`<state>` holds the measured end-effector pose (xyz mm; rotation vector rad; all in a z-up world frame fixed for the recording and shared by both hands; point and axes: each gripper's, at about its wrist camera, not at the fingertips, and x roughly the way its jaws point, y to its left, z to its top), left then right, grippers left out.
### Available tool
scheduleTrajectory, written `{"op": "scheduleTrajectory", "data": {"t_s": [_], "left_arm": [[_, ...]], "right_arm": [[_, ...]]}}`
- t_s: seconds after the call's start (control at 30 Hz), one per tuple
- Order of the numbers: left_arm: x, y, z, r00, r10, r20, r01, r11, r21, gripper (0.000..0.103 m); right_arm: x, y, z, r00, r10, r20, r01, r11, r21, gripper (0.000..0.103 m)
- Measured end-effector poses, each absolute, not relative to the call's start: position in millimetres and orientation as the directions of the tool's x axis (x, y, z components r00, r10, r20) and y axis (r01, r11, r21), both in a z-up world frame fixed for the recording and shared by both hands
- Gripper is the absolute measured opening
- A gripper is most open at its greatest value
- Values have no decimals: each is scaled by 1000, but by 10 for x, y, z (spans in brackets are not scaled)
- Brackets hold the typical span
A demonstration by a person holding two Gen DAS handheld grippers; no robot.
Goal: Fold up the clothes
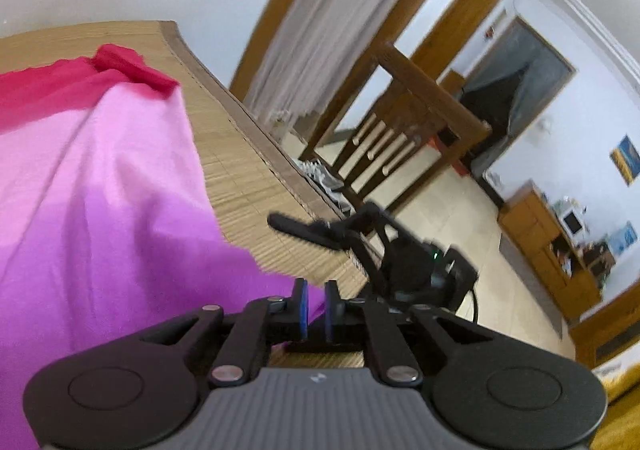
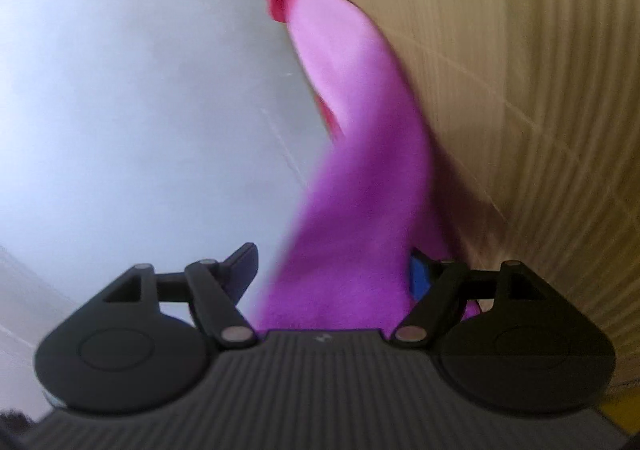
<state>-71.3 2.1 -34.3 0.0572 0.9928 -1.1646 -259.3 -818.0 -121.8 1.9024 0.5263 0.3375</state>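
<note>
A garment that shades from red through pink to purple lies on a woven bamboo mat. My left gripper sits at the garment's purple corner. Its blue pads stand a narrow gap apart, with a bit of the purple cloth showing in the gap and no pad pressing on it. My right gripper appears blurred at the mat's edge. In the right wrist view the right gripper is wide open. The purple cloth runs loosely between its fingers, next to the blue pad, and rises from the mat.
A wooden chair stands just beyond the mat's edge, with shoes on the tiled floor beside it. A pale curtain, a doorway and a wooden cabinet lie further off. A white wall fills the left of the right wrist view.
</note>
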Motion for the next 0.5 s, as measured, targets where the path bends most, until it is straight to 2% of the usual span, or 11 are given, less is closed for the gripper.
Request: {"op": "scheduleTrajectory", "data": {"t_s": [0.1,0.13,0.17,0.2,0.27,0.37,0.5], "left_arm": [[-822,22,-318,67,-719,-692,818,437,-375,14],[-844,25,-321,87,-708,-701,826,445,-347,18],[-865,28,-323,107,-698,-708,833,452,-319,24],[-888,29,-326,129,-687,-716,840,459,-289,27],[-968,-24,-354,197,-658,-727,866,464,-186,38],[-1177,-166,-428,301,-641,-706,908,418,7,52],[-1495,-418,-537,392,-660,-641,916,343,207,58]], "right_arm": [[-2618,-8283,-1082,877,465,-122,231,-185,955,73],[-2613,-8299,-1013,870,466,-159,241,-121,963,55],[-2595,-8294,-919,858,471,-204,253,-42,967,25],[-2574,-8282,-819,844,473,-252,264,42,964,14],[-2527,-8266,-587,818,464,-341,272,210,939,6],[-2457,-8145,-289,796,463,-391,228,368,901,4],[-2398,-8224,28,756,490,-434,222,432,874,4]]}}
